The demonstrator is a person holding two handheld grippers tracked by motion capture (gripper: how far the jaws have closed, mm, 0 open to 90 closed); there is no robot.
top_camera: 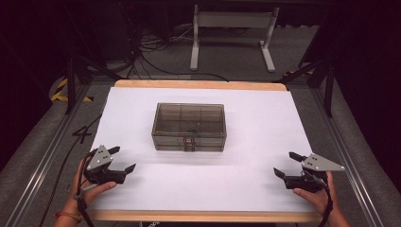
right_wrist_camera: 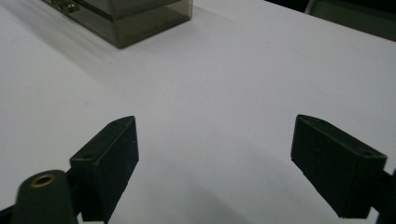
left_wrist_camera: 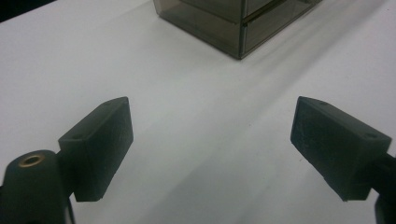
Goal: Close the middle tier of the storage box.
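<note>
We have barely begun: the smoky clear box [top_camera: 188,126] sits shut, latch toward us, in the middle of the white surface [top_camera: 246,175], untouched. Our left tongs [top_camera: 121,160] and right tongs [top_camera: 283,164] rest near the front corners, both spread apart and empty, well short of it.

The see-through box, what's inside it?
Inside the smoky plastic box you can see dividers making small compartments, and a latch on its front. The lid is shut and the tint is dark, so any small things inside can't be made out.
</note>
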